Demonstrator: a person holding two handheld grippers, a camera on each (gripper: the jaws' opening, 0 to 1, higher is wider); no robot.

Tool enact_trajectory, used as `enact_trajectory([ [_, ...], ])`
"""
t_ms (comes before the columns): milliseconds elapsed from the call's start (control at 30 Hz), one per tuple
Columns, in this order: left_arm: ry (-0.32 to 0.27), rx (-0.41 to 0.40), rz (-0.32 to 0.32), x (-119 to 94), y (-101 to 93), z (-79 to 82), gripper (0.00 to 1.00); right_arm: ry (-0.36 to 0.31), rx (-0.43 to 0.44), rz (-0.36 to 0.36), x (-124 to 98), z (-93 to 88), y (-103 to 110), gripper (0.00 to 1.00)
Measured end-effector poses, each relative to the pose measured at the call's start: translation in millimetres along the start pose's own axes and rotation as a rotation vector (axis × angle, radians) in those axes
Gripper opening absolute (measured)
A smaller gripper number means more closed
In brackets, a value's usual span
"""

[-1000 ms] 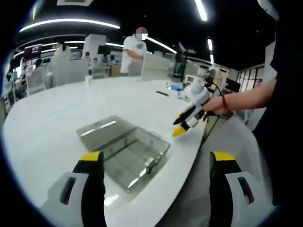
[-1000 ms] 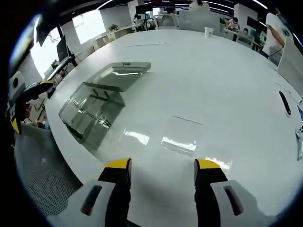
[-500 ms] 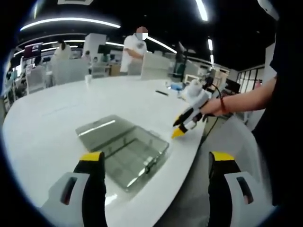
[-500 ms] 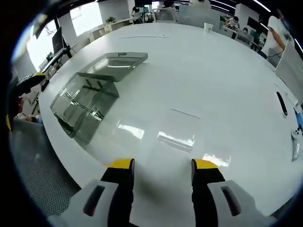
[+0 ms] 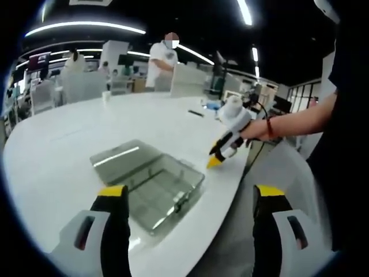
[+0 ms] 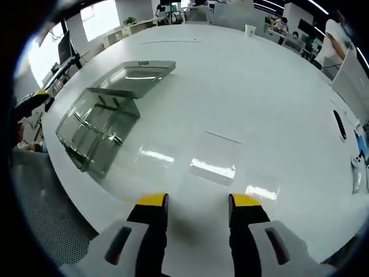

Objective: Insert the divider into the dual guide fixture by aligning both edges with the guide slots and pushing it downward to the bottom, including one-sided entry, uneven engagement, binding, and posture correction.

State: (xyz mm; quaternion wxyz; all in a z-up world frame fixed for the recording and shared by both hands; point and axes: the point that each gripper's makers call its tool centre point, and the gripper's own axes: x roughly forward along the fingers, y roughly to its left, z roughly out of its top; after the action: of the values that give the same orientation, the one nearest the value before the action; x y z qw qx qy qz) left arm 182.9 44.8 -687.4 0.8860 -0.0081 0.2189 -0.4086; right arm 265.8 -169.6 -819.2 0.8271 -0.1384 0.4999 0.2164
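Centre of right gripper view: clear divider (image 6: 216, 157) flat on white table (image 6: 271, 98), just ahead of right gripper (image 6: 199, 203), jaws narrowly parted, empty. Fixture (image 6: 98, 124) left of centre. Left gripper (image 5: 187, 196) wide, empty. Pinch divider edge squarely.

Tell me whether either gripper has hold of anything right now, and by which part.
Nothing is held. The left gripper and the right gripper both have open, empty jaws above the white table; the clear fixture lies untouched.
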Motion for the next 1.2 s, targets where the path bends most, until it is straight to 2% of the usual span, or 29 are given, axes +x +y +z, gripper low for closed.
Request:
enact_trajectory([
  [67,0.002,0.003,0.002,0.0,-0.3,-0.1,0.86,0.015,0.013,-0.009,-0.9,-1.4,-1.6,0.31],
  [233,0.005,0.001,-0.003,-0.7,-1.4,-1.0,0.86,0.038,0.033,-0.026,-1.2,-2.9,-5.0,0.29],
  [433,-0.001,-0.012,-0.005,0.4,-1.2,-2.1,0.85,0.031,0.000,-0.013,-2.6,-2.8,-4.6,0.29],
  [1200,0.001,0.008,-0.036,4.4,-0.1,-2.9,0.85,-0.070,0.019,-0.020,-18.2,9.2,-4.5,0.28],
])
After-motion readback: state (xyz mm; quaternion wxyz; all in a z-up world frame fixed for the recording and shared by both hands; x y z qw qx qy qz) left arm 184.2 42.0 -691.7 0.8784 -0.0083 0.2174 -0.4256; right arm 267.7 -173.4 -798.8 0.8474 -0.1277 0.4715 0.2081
